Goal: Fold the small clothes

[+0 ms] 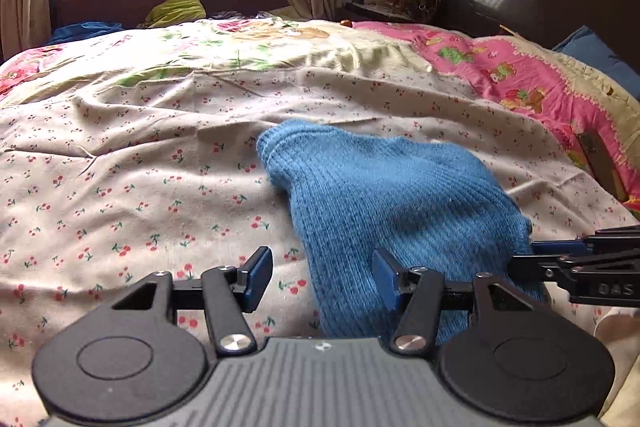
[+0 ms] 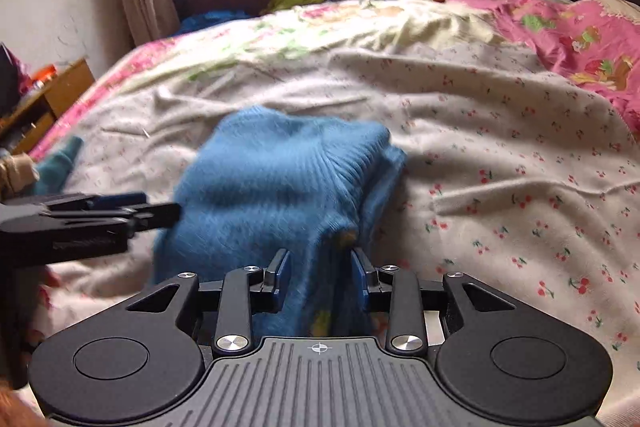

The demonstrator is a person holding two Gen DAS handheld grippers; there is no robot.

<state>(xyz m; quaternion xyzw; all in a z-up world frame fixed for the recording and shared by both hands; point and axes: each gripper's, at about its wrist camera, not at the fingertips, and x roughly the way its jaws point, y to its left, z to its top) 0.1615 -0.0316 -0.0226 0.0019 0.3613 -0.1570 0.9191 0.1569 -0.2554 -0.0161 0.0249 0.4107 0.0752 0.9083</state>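
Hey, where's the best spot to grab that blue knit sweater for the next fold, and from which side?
Probably the ribbed end of the blue knit sweater, which lies free on the bedspread. Bring the left gripper in from its open side: nothing crowds that edge, and the rib is thick enough to pinch.

Blue ribbed sweater [image 1: 384, 195], cherry-print sheet [image 1: 120, 163]

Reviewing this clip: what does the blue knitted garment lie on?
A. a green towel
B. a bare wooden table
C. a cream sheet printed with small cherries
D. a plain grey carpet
C: the blue knitted garment rests on the cream cherry-print sheet spread over the bed, as the right wrist view also shows.
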